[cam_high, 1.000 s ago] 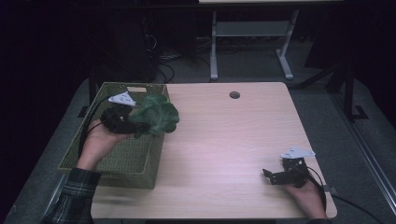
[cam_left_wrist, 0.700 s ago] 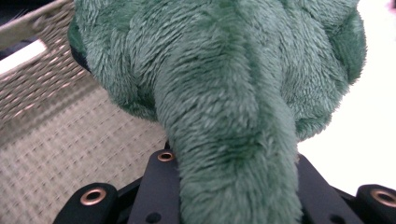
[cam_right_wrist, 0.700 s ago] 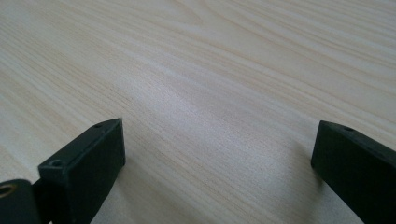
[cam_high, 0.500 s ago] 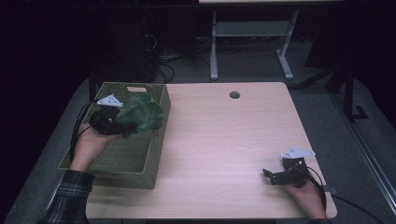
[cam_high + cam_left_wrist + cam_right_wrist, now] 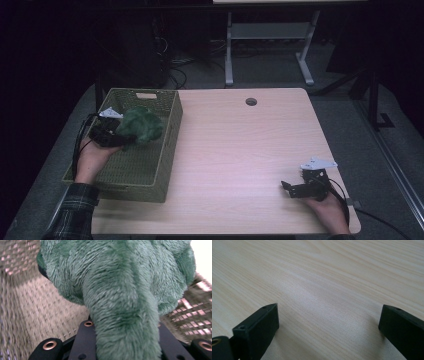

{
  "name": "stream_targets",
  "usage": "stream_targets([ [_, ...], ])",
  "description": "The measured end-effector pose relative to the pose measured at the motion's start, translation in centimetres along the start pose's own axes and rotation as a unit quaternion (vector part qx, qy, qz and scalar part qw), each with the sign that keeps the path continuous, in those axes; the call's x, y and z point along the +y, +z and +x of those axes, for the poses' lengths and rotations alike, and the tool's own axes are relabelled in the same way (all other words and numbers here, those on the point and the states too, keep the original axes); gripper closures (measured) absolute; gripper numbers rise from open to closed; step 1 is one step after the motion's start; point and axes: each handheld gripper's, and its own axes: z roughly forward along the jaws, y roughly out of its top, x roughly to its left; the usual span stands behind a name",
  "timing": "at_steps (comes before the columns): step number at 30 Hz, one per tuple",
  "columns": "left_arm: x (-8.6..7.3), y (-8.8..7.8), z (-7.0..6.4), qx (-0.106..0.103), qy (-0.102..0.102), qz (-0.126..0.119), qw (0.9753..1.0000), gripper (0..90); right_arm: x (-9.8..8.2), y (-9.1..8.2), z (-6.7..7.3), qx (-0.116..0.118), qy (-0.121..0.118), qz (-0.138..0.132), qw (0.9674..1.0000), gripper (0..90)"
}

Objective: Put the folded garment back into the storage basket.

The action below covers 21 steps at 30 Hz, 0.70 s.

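We have the green plush toy (image 5: 141, 126) clamped in the left gripper (image 5: 116, 136), hanging just ahead of its jaws over the inside of the wicker basket (image 5: 167, 150) — the placing step. Next we lower and release. The right gripper (image 5: 295, 189) rests wide apart, empty, on the table (image 5: 240, 150).

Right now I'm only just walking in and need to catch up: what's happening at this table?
A person is working with a hand-held gripper in each hand. The left hand-held gripper is clamped on a green plush toy and holds it over the inside of the woven basket at the table's left side. The right hand-held gripper rests open and empty on the wooden table near its right front corner.
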Motion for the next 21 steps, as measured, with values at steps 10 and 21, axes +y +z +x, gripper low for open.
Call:
stream_targets([
  [10,-1.7,2.3,1.3,0.004,-0.017,0.037,0.9991,72.5,0.0,0.0,0.0,0.000,0.001,0.000,1.0000,2.6],
  [21,-2.3,4.0,1.3,-0.005,-0.013,0.073,0.9972,71.0,0.0,0.0,0.0,0.000,0.001,0.000,1.0000,2.6],
])
